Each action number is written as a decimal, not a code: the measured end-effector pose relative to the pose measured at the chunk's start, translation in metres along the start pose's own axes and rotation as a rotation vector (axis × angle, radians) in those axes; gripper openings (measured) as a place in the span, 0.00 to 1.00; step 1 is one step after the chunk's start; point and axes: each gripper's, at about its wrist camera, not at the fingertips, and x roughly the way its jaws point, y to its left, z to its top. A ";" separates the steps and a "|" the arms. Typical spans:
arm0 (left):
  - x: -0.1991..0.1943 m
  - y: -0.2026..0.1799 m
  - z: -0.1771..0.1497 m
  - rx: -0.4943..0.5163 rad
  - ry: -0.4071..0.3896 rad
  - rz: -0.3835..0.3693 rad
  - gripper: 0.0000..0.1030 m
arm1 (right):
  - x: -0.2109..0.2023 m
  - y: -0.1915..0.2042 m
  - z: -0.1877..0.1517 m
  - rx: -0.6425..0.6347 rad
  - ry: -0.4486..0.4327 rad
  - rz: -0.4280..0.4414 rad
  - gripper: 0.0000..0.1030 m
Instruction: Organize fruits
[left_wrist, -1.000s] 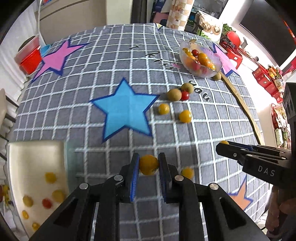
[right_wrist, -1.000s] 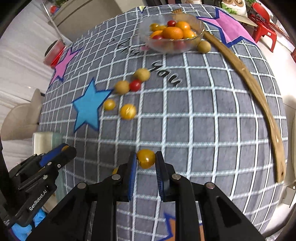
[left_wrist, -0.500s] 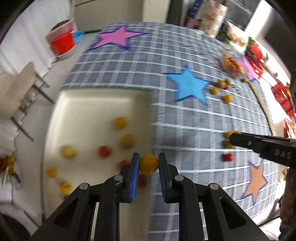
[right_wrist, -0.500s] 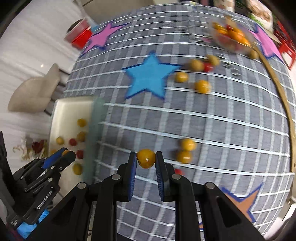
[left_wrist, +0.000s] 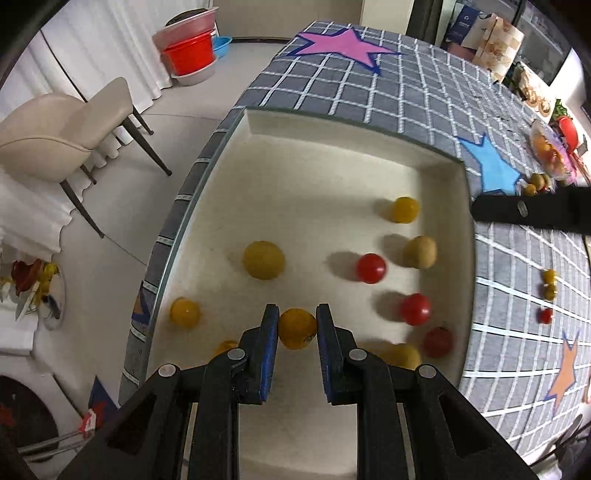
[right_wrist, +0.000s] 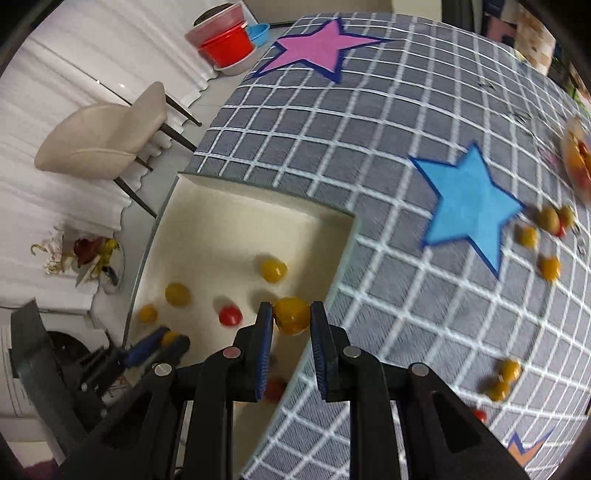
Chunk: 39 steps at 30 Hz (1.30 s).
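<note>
Both tools have swung from the desk to the cream tray (left_wrist: 369, 136): left tool (left_wrist: 297, 328) and right tool (right_wrist: 291, 316) each pinch a yellow fruit, ready for dropping.

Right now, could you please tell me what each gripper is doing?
Left gripper: closed on a yellow fruit.
Right gripper: closed on an orange-yellow fruit.

Cream tray (left_wrist: 354, 129): far half of floor bare, open from above. Near half crowded: yellow fruits (left_wrist: 263, 259) left and centre, red tomatoes (left_wrist: 371, 268) and a brownish fruit (left_wrist: 420, 252) to the right, narrow gaps between. Tray wall (left_wrist: 466, 236) rims the right side. Checked tablecloth (right_wrist: 388, 155) broad and free around the blue star (right_wrist: 469, 206); loose fruit cluster (right_wrist: 546, 221) far right, another pair (right_wrist: 504, 378) near right.
</note>
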 end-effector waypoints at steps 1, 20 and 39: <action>0.003 0.003 -0.001 0.000 0.002 0.002 0.21 | 0.006 0.004 0.007 -0.011 0.000 -0.008 0.21; 0.019 0.000 -0.002 0.023 0.010 0.022 0.21 | 0.072 0.025 0.053 -0.048 0.046 -0.106 0.22; -0.023 -0.010 -0.012 0.060 -0.001 0.016 0.79 | 0.024 0.026 0.019 -0.046 0.055 -0.055 0.82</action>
